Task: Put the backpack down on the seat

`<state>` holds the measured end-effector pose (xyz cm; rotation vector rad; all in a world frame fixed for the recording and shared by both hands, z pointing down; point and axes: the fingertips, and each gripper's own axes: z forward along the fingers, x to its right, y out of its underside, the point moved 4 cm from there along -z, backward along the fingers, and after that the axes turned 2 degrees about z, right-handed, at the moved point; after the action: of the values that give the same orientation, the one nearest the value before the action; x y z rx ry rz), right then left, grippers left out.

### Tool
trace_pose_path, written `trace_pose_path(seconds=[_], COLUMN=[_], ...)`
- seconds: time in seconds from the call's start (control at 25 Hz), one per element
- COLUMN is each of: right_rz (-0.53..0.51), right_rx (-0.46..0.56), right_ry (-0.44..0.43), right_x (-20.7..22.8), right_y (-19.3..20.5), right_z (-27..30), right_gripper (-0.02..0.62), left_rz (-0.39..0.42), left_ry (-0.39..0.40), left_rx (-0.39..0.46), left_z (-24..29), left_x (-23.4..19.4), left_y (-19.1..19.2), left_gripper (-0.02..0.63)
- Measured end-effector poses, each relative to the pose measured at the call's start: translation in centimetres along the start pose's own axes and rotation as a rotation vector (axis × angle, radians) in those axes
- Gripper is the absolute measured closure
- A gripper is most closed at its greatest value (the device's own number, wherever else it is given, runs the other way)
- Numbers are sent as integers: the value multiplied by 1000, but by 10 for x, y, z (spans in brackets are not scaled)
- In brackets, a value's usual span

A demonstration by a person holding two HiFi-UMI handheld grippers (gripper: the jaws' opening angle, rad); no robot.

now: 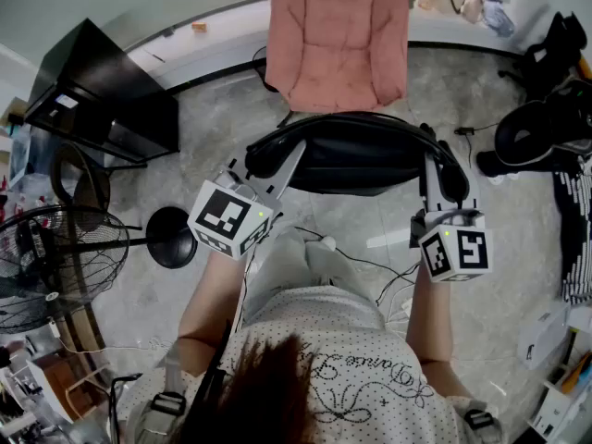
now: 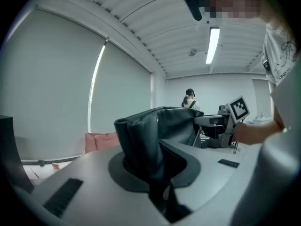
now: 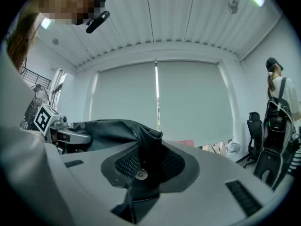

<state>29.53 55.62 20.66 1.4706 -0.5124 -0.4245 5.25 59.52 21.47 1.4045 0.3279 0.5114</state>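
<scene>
Pinched nearly together at the left gripper [image 1: 282,160], on a bunched fold of the black backpack [image 1: 356,151]. Pressed onto the cloth from both sides with dark pads, no gap showing beside the fold. Clamped likewise at the right gripper [image 1: 435,169], a little wider, on a thicker creased fold, with a small round metal stud [image 3: 140,174] showing right at the pads; hard to tell whether on the cloth or on the pad.

Slung between the two pairs of fingers as one long dark bundle, held up off the pale marbled floor [image 1: 213,128]. Smooth and faintly glossy in the fabric, soft enough to crumple into ridges ahead of the fingertips. Rounded along the far edge, with a curved band arching from one grip across to the other.

Beyond the fingertips, past the bundle and not yet under it, a pink padded chair [image 1: 338,35]: plump, quilted, stitched into soft panels.

Broad, matte and grey on the finger housings; mesh-textured and black on the pads at the right grip. Behind each grip, a white cube printed with black square markers.
</scene>
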Motion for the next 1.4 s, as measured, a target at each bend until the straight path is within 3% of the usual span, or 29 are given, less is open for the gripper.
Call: trace_pose_path(seconds=[0.84,1.08,1.4], right_rz=[41,33,31], right_rx=[-17,-23,-19], right_ry=[-30,-9,34], right_x=[28,39,50], right_y=[-4,-8,-12], right_z=[22,61,147], right_gripper=[491,491,491], left_rz=[-14,-23,-21], left_ry=[-10,8,52], left_rx=[-13,-5,17], left_z=[32,63,117], left_x=[-6,-41,-122], left_y=[-4,-3,-3], left_gripper=[557,557,557])
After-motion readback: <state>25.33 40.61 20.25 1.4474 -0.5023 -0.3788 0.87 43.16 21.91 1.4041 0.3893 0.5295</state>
